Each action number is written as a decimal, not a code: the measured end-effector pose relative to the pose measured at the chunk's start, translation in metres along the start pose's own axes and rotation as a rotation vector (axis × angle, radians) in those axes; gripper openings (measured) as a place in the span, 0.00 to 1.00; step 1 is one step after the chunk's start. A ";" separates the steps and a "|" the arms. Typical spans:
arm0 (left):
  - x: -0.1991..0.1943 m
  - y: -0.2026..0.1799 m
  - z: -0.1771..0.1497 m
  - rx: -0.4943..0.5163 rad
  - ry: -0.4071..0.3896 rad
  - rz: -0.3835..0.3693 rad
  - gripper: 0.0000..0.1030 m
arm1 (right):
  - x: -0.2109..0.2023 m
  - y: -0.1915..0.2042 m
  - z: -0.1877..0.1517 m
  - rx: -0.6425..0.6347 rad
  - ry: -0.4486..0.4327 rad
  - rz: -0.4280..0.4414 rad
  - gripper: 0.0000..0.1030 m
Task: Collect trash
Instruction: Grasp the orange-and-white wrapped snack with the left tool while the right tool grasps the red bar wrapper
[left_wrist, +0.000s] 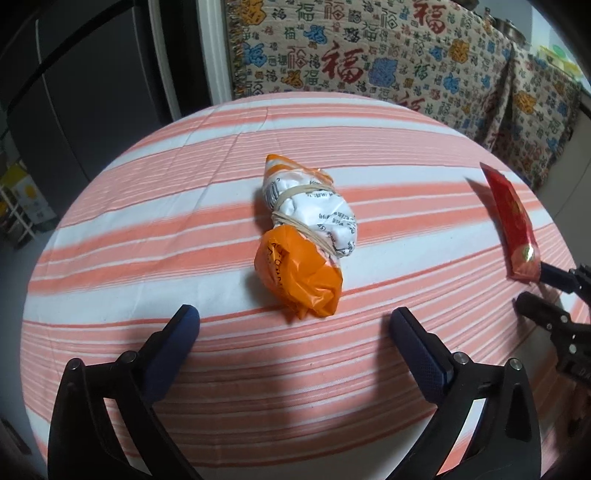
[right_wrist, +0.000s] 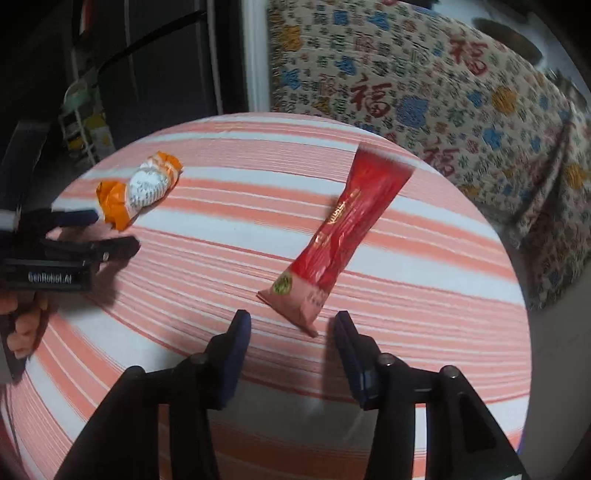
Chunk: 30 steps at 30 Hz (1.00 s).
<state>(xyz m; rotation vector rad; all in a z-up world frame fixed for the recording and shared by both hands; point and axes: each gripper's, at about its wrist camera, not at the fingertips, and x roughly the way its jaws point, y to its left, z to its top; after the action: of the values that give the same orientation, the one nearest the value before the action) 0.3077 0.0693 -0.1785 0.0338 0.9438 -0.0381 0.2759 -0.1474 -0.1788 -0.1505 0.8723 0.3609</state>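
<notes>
So my left hand-held gripper (left_wrist: 295, 325) sits spread wide over the striped bench (left_wrist: 147, 236), nothing between its fingers. The orange and white bundle (left_wrist: 306, 236), tied with rubber bands, lies on the bench just past those fingertips. My right hand-held gripper (right_wrist: 291, 325) is parted too, not clamped on anything, and the near corner of the red wrapper (right_wrist: 343, 229) lies on the bench right between its tips. The wrapper is well to the right of the bundle. A patterned cloth (left_wrist: 369, 48) hangs behind the bench.
</notes>
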 end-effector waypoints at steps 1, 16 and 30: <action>0.000 0.000 0.000 0.001 0.000 -0.003 1.00 | 0.001 -0.003 0.000 0.023 -0.005 0.008 0.56; -0.002 0.009 0.034 -0.047 -0.038 -0.133 0.98 | 0.001 -0.031 0.032 0.217 0.011 0.076 0.63; -0.014 -0.002 0.037 -0.042 -0.061 -0.147 0.42 | 0.006 -0.029 0.065 0.182 0.099 0.038 0.12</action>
<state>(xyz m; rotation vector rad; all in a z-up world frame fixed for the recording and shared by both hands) 0.3296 0.0660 -0.1458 -0.0750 0.8843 -0.1548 0.3370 -0.1550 -0.1430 0.0164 1.0024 0.3097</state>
